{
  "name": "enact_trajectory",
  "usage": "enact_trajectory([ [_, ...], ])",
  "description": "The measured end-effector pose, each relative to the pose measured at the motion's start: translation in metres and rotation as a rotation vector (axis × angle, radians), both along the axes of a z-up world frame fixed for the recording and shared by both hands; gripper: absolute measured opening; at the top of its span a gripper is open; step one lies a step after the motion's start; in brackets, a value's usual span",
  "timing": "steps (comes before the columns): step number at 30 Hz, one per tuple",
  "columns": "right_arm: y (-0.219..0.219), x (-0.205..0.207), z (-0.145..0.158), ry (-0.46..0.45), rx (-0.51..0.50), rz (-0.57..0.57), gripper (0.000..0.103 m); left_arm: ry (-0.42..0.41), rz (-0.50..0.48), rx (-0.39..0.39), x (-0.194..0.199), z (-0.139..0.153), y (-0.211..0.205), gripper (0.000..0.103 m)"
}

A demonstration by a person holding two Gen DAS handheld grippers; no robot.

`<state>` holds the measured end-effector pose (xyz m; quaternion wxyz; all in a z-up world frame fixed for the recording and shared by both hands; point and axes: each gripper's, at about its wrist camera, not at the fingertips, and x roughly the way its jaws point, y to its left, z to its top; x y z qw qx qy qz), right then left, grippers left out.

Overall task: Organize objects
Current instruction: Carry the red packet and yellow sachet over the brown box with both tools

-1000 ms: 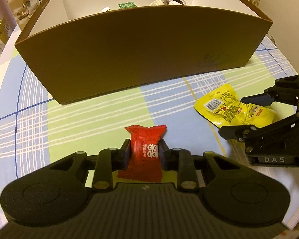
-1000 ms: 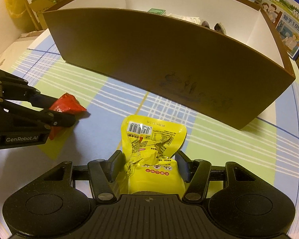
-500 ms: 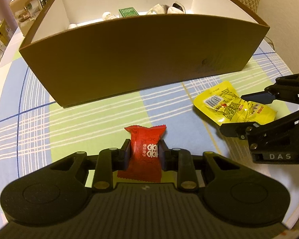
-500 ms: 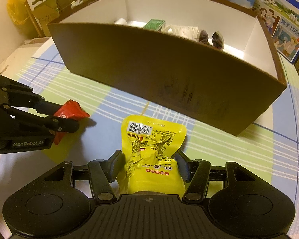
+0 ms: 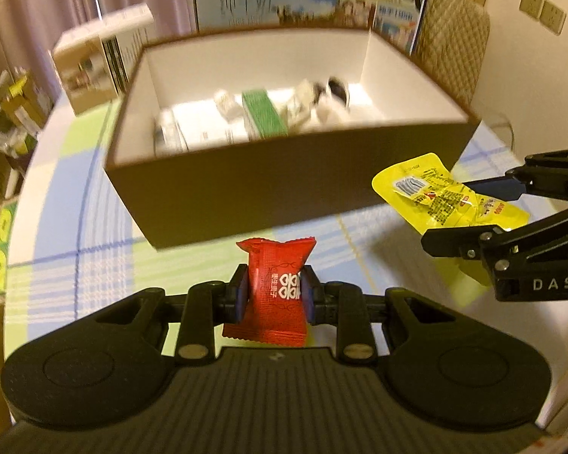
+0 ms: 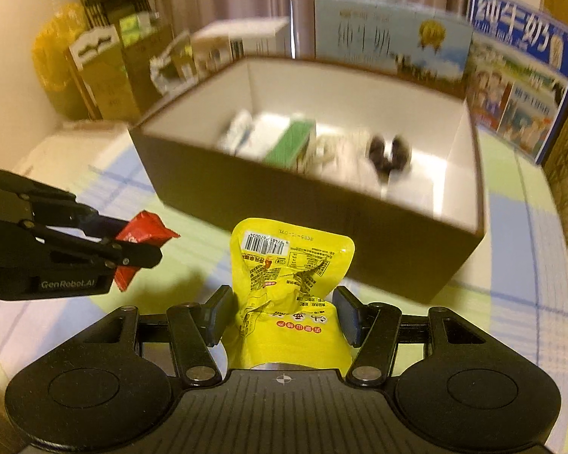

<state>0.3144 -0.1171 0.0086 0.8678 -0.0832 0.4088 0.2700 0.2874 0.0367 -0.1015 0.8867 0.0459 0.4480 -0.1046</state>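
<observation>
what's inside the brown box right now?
Inside the brown box: a green packet, white packets and something white with dark patches, all motion-blurred. The near wall hides the front of the floor.

This looks like a lived-in home room: a round table under a blue, green and white checked tablecloth [image 5: 75,204], pale pleated curtains [image 5: 38,11], a beige quilted chair back [image 5: 454,45], stacked printed milk cartons [image 6: 518,87] and cardboard boxes [image 6: 102,75] along the wall.
</observation>
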Motion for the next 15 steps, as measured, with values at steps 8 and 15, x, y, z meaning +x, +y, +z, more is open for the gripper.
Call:
enact_trajectory([
  [8, -0.004, 0.008, 0.048, -0.067, 0.077, 0.026, 0.055, -0.077, 0.007, -0.020, 0.003, 0.043, 0.007, 0.024],
  [15, -0.008, 0.043, 0.069, -0.111, 0.095, 0.012, 0.055, -0.103, 0.022, -0.021, 0.044, 0.068, 0.016, 0.024],
])
